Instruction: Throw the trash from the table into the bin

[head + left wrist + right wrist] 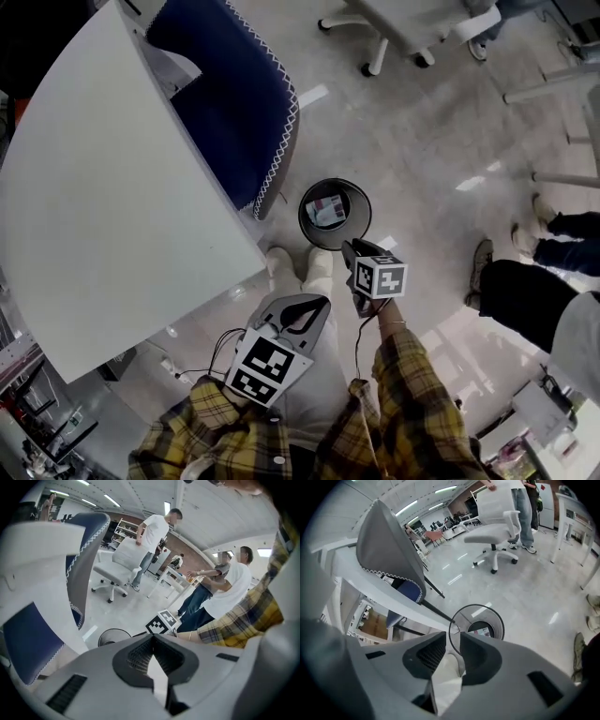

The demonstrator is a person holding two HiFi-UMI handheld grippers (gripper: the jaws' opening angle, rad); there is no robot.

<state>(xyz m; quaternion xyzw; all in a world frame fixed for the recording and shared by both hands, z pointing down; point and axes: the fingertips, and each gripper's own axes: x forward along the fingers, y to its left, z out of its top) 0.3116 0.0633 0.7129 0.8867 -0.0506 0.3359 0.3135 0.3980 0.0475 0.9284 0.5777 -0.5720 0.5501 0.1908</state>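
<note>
Printed packet (327,210) lies in the bin (304,217), its lettering unreadable.

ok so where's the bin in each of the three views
Head view: bin at centre, on the floor.
Left gripper view: bin lower left of centre, partly hidden.
Right gripper view: bin just below centre, seen from above.
Shared landmark: the blue stitched-edge chair next to it.
</note>
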